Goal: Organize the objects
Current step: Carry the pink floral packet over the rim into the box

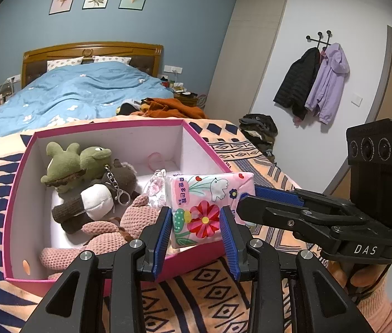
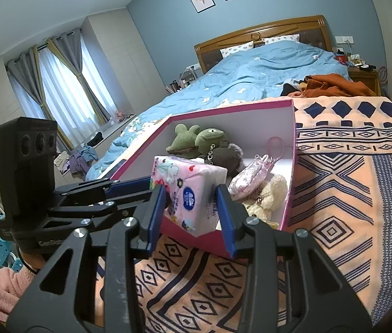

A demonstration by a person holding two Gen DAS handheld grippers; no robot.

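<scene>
A pink tissue pack (image 1: 207,205) with flower print hangs over the near right corner of the pink box (image 1: 107,127). My left gripper (image 1: 196,236) and my right gripper (image 2: 190,213) both close on the pack (image 2: 190,188) from different sides. The right gripper (image 1: 257,197) also shows in the left wrist view, at the pack's right end. The left gripper (image 2: 129,188) also shows in the right wrist view, at the pack's left side. Inside the box (image 2: 291,127) lie a green frog plush (image 1: 76,163), a brown plush (image 1: 96,202), a pink knitted toy (image 1: 118,230) and a floral pouch (image 2: 251,174).
The box sits on a peach patterned blanket (image 2: 348,180) at the foot of a bed with a blue duvet (image 1: 79,91). Orange clothes (image 1: 168,108) lie behind the box. Coats (image 1: 321,80) hang on the right wall.
</scene>
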